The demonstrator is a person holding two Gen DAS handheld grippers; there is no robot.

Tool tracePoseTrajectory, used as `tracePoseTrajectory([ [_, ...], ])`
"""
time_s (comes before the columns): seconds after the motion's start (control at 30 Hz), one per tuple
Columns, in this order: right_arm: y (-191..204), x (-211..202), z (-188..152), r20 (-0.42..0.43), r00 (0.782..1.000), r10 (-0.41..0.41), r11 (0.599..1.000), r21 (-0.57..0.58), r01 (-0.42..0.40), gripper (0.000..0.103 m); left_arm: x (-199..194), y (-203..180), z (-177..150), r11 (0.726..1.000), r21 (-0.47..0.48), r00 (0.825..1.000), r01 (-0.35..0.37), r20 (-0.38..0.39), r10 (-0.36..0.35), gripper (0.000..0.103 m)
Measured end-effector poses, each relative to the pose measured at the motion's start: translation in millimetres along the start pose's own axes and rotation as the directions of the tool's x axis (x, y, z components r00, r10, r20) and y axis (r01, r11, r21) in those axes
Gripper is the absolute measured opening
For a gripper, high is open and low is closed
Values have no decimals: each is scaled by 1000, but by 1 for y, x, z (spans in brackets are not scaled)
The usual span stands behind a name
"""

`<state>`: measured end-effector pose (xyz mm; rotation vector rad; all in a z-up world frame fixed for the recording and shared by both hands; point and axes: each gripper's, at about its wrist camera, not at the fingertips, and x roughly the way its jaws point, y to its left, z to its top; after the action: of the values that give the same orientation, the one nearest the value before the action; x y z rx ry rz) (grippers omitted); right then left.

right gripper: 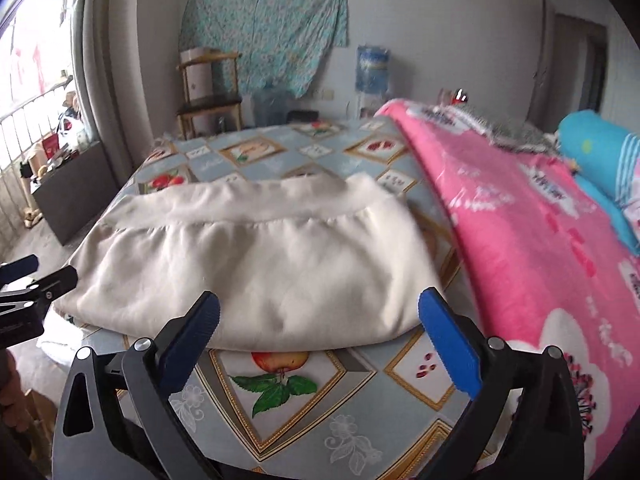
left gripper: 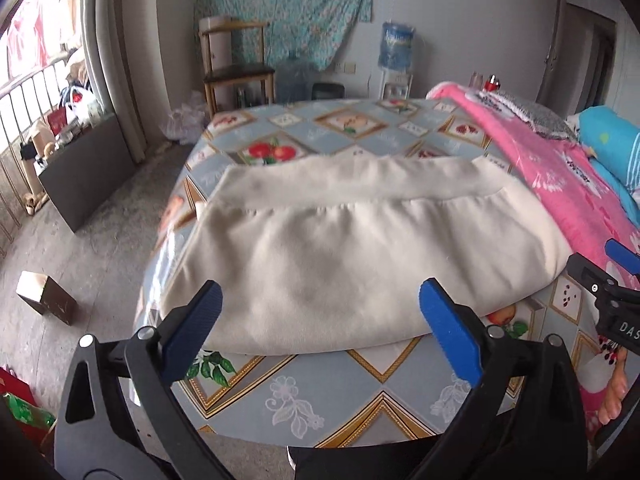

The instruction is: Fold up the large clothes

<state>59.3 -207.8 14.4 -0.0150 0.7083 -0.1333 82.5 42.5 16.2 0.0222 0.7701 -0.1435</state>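
A cream garment (left gripper: 340, 240) (right gripper: 256, 256) lies folded over on the bed's blue fruit-patterned cover (left gripper: 360, 392) (right gripper: 340, 392), its ribbed band toward the far side. My left gripper (left gripper: 320, 320) hovers above the garment's near edge, jaws wide open with nothing between them. My right gripper (right gripper: 320, 328) stands the same way over the near right part of the garment, open and empty. The right gripper's fingers (left gripper: 600, 276) show at the right edge of the left wrist view. The left gripper's fingers (right gripper: 44, 280) show at the left edge of the right wrist view.
A pink blanket (left gripper: 560, 176) (right gripper: 532, 240) covers the bed's right side, with a blue pillow (right gripper: 596, 156) beyond. A wooden chair (left gripper: 236, 68), water bottles (left gripper: 396, 48) and a dark cabinet (left gripper: 84, 176) stand by the walls. A small box (left gripper: 46, 296) sits on the floor at left.
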Motion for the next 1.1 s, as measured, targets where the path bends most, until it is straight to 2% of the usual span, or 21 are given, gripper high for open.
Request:
tracePoseTrajectory([
  [0.2, 14, -29, 5, 91, 994, -59, 996, -56, 64, 97, -25, -12, 7, 995, 24, 994, -96, 63, 95, 96],
  [0.3, 19, -37, 6, 92, 993, -74, 994, -69, 81, 97, -25, -16, 8, 994, 31, 994, -108, 24, 107, 96],
  [0.37, 21, -36, 3, 53, 995, -79, 995, -63, 82, 97, -18, -19, 8, 994, 60, 995, -92, -38, 95, 96],
  [0.5, 21, -23, -10, -73, 996, -50, 999, -12, 50, 97, -4, -18, -1, 994, 16, 988, -104, -116, 105, 96],
  [0.6, 19, -8, -21, -178, 984, -25, 999, 27, 31, 97, 11, -16, -12, 996, -6, 974, -92, -210, 89, 96],
  [0.67, 18, 0, -27, -227, 974, -4, 998, 54, 17, 97, 18, -18, -18, 996, -3, 966, -84, -244, 80, 96],
  [0.87, 28, 7, -34, -275, 961, 2, 999, 33, 8, 97, 19, -19, -22, 997, -8, 963, -75, -261, 70, 96],
  [1.1, 31, 9, -31, -282, 960, -5, 1000, 20, 11, 97, 23, -18, -21, 998, -16, 960, -62, -275, 55, 96],
])
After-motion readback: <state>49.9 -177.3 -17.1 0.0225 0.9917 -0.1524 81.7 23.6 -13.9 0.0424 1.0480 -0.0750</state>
